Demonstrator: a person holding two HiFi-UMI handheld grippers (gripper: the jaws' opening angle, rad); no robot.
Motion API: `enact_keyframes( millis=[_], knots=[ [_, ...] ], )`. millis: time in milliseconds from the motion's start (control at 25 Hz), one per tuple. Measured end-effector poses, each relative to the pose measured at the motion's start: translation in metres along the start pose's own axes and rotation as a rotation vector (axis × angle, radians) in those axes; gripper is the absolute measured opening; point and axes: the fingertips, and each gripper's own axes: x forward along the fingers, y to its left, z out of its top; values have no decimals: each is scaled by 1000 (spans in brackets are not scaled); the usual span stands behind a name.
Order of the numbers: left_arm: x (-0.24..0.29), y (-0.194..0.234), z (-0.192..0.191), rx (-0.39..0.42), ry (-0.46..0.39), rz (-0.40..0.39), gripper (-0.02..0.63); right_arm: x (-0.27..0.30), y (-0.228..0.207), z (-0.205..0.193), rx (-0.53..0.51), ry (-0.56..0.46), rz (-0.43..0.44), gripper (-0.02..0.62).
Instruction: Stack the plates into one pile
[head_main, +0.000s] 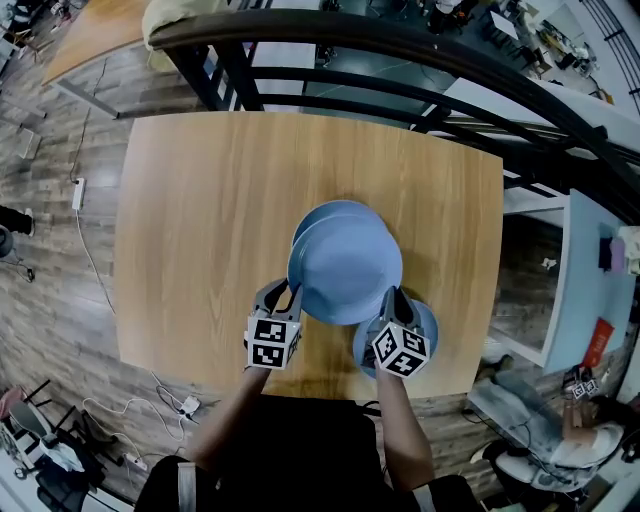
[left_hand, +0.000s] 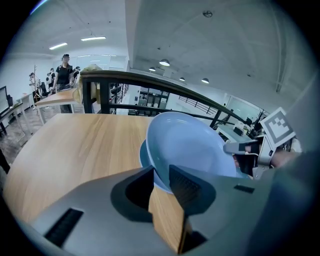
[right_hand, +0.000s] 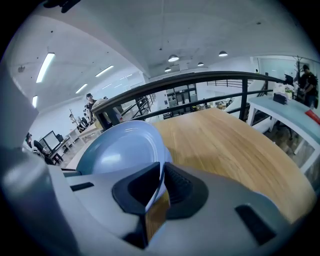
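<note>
Plate (head_main: 345, 270), blue, held at two rim points. Left gripper (head_main: 287, 297): jaws pinching the near-left rim, edge seated between the pads. Right gripper (head_main: 395, 298): jaws clamped on the near-right rim, edge thin between them. Plate body extends forward of both jaw pairs, over the wooden table (head_main: 200, 200). Second blue plate (head_main: 335, 207) lies beyond the jaws, mostly covered by the held one; contact between them unclear. Third blue plate (head_main: 430, 322) sits on the table under the right gripper's jaws.
</note>
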Motion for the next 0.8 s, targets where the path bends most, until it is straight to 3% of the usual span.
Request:
enact_keyframes(
  millis=[440,800],
  knots=[
    [30,18,-10,-28,62,-7,109,31,1,-8,-12,52,-26,48],
    [45,23,-4,-31,62,-8,109,49,-3,-11,-18,82,-42,48]
  ],
)
